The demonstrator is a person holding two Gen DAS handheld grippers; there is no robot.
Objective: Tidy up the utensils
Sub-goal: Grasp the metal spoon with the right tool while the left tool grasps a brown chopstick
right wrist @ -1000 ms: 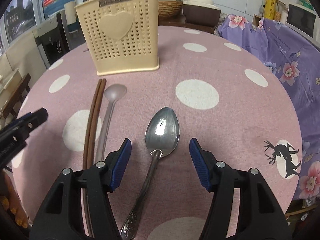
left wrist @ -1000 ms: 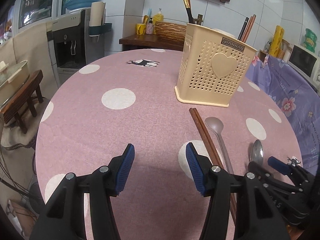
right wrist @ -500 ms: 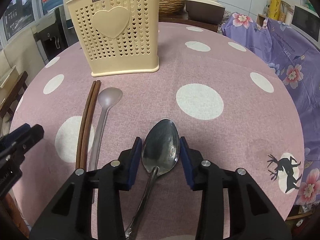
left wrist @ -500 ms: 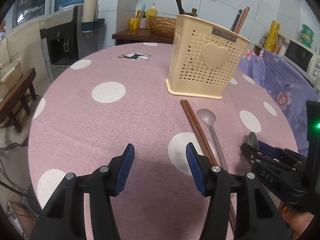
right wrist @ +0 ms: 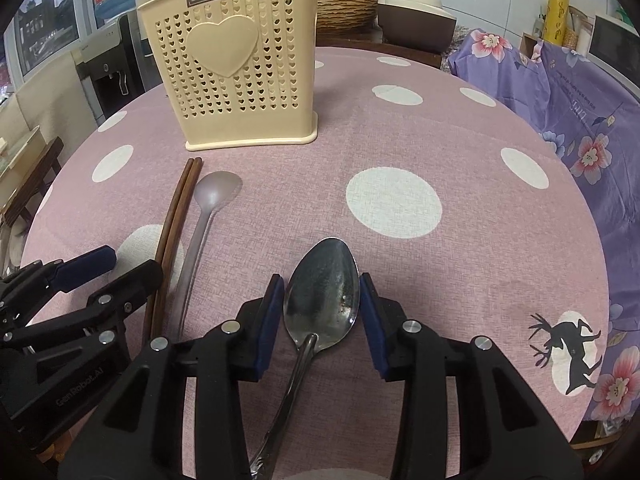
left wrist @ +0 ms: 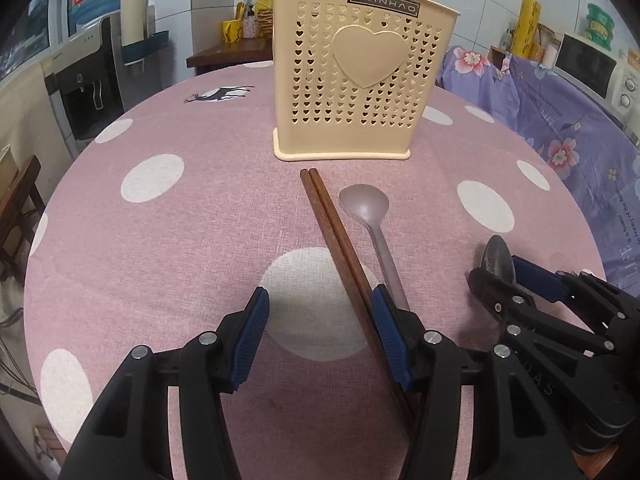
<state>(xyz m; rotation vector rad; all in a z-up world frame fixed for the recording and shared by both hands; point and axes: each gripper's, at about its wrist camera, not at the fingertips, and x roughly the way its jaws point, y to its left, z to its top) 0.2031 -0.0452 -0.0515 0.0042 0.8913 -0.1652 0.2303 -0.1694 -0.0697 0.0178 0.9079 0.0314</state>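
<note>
Clearly the step in hand is the pick-up of the metal spoon [right wrist: 322, 290]: the right gripper [right wrist: 321, 312] has its blue pads pressed against both edges of the spoon's bowl, closed on it, with the handle running back toward the camera. Whether the spoon has left the cloth cannot be told. The left gripper [left wrist: 318, 332] is wide open and holds nothing; its right pad sits just beside the pair of brown chopsticks [left wrist: 332, 236], which lie with a grey plastic spoon [left wrist: 370, 216] immediately to their right.

Next, I judge, the metal spoon must be raised, tipped upright and lowered into the open top of the cream perforated utensil holder [right wrist: 236, 68], which stands at the far side and already has some chopsticks poking out. A grip on a curved bowl may slip, so a slow lift seems wise.

All this rests on a round table under a pink polka-dot tablecloth [right wrist: 440, 140]. Beyond are a water dispenser [left wrist: 86, 80] at far left, a purple floral cloth [right wrist: 560, 92] at right, and a microwave [left wrist: 588, 68].
</note>
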